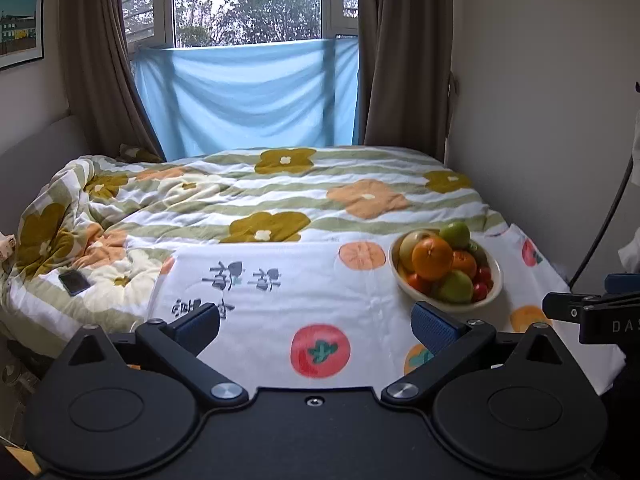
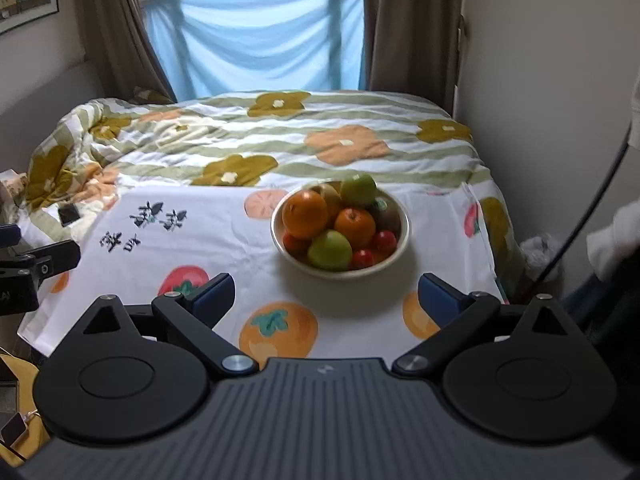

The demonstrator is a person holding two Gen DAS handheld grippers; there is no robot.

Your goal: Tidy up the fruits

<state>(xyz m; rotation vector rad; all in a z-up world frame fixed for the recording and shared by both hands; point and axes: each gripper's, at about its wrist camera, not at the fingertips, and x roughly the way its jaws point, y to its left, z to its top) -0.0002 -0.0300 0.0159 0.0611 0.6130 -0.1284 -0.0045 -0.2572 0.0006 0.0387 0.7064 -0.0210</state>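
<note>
A cream bowl point(image 1: 494, 286) stands on a white cloth printed with fruit point(image 1: 280, 304) on the bed. It is piled with oranges point(image 1: 432, 258), green apples point(image 1: 454, 286) and small red fruits point(image 1: 482, 282). In the right wrist view the bowl point(image 2: 402, 232) is straight ahead, with an orange point(image 2: 305, 214) and a green apple point(image 2: 330, 251) on top. My left gripper point(image 1: 318, 326) is open and empty, left of the bowl. My right gripper point(image 2: 326, 298) is open and empty, just short of the bowl.
A flowered duvet point(image 1: 260, 200) covers the bed, bunched up at the left. A dark phone point(image 1: 74, 282) lies on it at the left. A wall point(image 1: 540, 100) runs along the right side. A black cable point(image 2: 580, 220) hangs at the right.
</note>
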